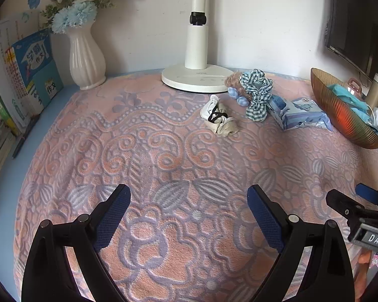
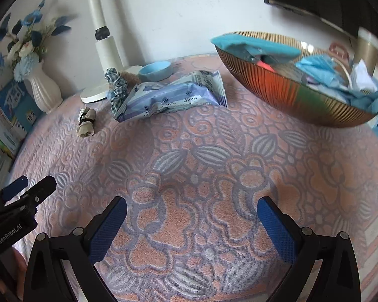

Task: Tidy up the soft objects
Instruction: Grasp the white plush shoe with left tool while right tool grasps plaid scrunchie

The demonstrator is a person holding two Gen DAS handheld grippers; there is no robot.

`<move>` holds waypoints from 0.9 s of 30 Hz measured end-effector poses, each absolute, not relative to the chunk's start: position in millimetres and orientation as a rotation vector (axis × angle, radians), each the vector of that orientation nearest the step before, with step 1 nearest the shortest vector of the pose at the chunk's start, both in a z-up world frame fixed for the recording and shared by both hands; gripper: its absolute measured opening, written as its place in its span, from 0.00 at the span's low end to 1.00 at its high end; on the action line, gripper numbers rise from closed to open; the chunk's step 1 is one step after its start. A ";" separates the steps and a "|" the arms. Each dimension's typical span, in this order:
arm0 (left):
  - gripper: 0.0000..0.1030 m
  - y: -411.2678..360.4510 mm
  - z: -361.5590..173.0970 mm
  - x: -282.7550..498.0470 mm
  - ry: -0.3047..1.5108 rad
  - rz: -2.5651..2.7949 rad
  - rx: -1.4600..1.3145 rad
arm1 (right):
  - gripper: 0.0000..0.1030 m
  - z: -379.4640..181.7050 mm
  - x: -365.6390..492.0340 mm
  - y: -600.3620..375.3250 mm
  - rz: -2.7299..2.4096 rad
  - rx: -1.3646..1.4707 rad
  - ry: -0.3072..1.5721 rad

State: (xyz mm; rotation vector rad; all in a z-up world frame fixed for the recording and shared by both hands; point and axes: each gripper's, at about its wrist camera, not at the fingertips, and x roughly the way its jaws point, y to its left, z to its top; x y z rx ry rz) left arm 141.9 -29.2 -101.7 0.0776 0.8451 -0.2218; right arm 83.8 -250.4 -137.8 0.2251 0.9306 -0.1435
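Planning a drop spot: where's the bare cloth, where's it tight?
Free: the broad patterned cloth in front of both grippers, and the stretch between vase and sock bundle. Crowded: the back right, from lamp base through scrunchie and wipes pack to the bowl.

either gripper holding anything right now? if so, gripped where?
Nothing is held. The left gripper and right gripper both stand open over bare patterned cloth; the sock bundle and checked scrunchie lie untouched near the lamp base.
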 end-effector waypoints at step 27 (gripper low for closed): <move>0.90 -12.3 -79.5 166.3 1.003 -0.270 0.072 | 0.99 -90.7 97.2 -244.3 -0.003 0.181 0.910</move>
